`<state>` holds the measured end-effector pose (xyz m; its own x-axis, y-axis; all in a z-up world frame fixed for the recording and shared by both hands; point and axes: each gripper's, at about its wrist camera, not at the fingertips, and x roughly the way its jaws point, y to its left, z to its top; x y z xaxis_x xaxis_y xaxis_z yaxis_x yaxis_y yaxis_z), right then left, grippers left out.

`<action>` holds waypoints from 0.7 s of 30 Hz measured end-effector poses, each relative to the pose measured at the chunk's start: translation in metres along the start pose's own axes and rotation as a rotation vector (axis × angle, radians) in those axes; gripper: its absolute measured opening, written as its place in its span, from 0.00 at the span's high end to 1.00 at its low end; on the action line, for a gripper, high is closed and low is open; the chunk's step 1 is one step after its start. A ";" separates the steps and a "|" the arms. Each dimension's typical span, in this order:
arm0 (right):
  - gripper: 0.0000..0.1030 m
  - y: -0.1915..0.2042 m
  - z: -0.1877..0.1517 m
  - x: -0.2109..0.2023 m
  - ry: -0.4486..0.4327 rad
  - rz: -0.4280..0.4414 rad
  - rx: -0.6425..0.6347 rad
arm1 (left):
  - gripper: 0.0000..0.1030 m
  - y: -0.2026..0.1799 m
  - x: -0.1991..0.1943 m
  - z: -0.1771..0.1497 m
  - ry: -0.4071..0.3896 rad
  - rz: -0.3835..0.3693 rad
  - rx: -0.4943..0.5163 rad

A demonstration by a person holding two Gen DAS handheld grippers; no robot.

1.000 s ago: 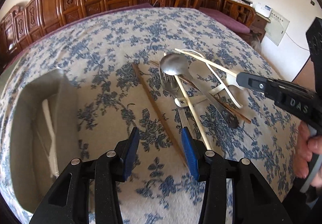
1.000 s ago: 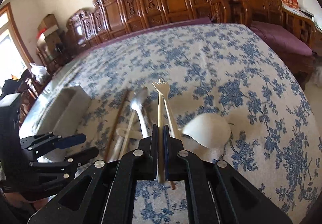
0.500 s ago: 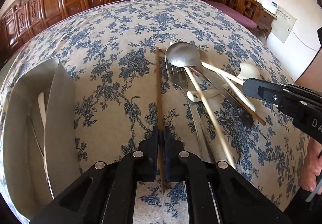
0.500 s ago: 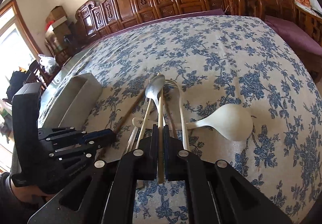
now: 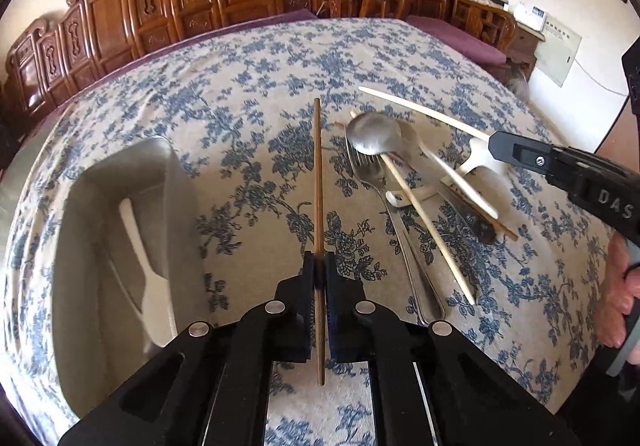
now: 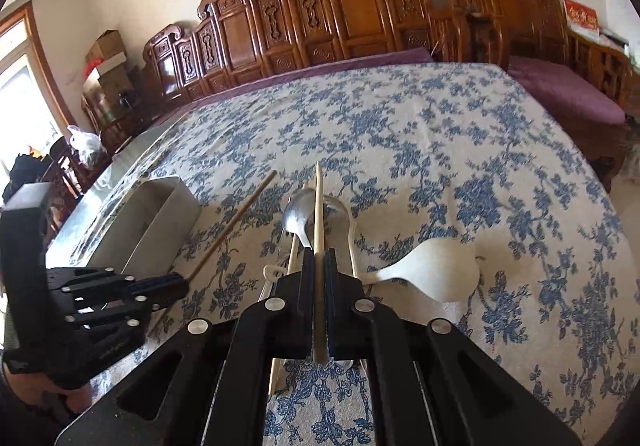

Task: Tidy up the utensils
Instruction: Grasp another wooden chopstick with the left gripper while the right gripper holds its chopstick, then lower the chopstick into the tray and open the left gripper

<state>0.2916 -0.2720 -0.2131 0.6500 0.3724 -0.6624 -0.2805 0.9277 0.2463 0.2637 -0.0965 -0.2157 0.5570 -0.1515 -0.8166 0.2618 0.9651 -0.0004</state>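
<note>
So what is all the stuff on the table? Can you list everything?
dark chopstick: 1, brown, held in the left gripper
pale chopstick: 1, cream, held in the right gripper
metal spoon: 1, silver, on top of the pile
fork: 1, silver, in the pile
white ladle: 1, right of the pile
metal tray: 1, grey, left side, white utensil inside
tablecloth: 1, blue flowers
left gripper: 1, black, jaws shut
right gripper: 1, black, jaws shut
</note>
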 end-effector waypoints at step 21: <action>0.94 0.049 0.001 -0.015 -0.035 0.041 -0.076 | 0.96 0.054 -0.064 -0.004 -0.068 0.043 -0.040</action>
<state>0.2686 -0.2326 -0.1903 0.6604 0.4122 -0.6277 -0.3597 0.9074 0.2173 0.2391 -0.0338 -0.1659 0.6197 -0.1228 -0.7752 0.2054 0.9786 0.0091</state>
